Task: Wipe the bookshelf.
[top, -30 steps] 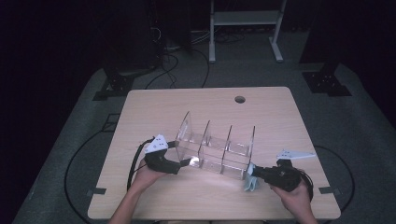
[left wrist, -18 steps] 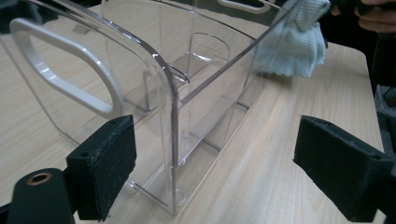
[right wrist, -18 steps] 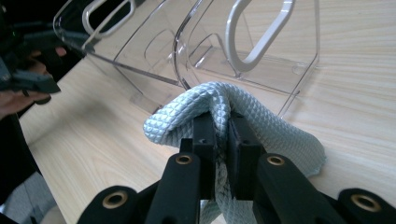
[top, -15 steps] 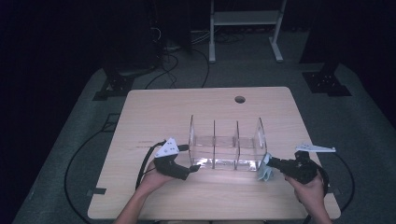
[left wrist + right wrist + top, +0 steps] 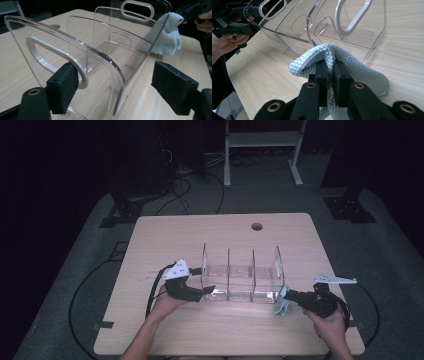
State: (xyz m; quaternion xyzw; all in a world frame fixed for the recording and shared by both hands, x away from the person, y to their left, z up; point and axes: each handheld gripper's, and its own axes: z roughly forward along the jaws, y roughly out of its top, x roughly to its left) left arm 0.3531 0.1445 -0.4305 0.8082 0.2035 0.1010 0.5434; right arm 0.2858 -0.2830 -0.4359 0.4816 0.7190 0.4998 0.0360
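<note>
A clear acrylic organizer [image 5: 240,280] with several upright dividers stands on the wooden table [image 5: 200,235], its long side parallel to the front edge. My left gripper [image 5: 208,291] is at its left end. In the left gripper view its jaws have just been closing around the end wall [image 5: 75,57] with the white-rimmed handle slot; the left pad [image 5: 62,91] is at the wall, the right pad [image 5: 175,91] stands apart. My right gripper [image 5: 289,298] is shut on a light blue waffle cloth [image 5: 282,307] [image 5: 362,72] by the organizer's right end [image 5: 352,22].
A round cable hole [image 5: 257,226] sits near the table's far edge. Black cables [image 5: 150,295] trail from the left gripper across the tabletop. A white-legged stand [image 5: 262,140] and dark floor gear lie beyond the table.
The organizer has swung from a diagonal to square with the table's front edge. My right gripper has shifted right with the cloth. The left gripper stays at the organizer's left end.
</note>
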